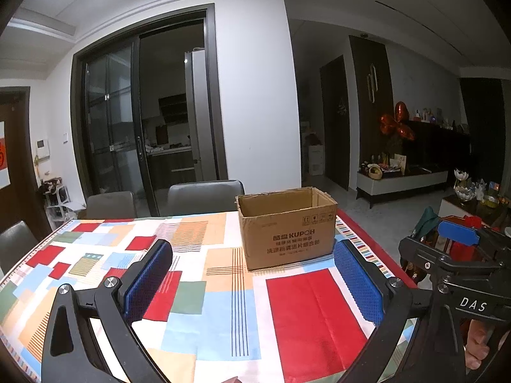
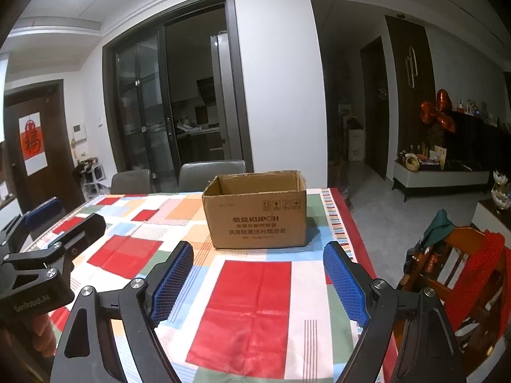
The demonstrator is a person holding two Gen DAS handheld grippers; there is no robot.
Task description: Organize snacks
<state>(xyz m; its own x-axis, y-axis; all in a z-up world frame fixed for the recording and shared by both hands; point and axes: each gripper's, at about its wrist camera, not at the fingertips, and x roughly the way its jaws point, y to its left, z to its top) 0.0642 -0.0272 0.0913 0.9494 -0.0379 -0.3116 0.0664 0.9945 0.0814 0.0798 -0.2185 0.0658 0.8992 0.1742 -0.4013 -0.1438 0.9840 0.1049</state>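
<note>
Cardboard box [image 1: 287,228] sits upright on patterned tablecloth [image 1: 198,290], far right part of table, top open; inside not visible. Left gripper [image 1: 254,266] spread wide, holding nothing, above cloth. Right gripper [image 2: 258,279] also spread wide, empty, facing box.

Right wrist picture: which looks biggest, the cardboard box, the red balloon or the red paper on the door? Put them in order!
1. cardboard box, clearly biggest here, though it is also nearest.
2. and 3. red balloon and red paper on the door look about alike; both are far away, so no ranking.
</note>
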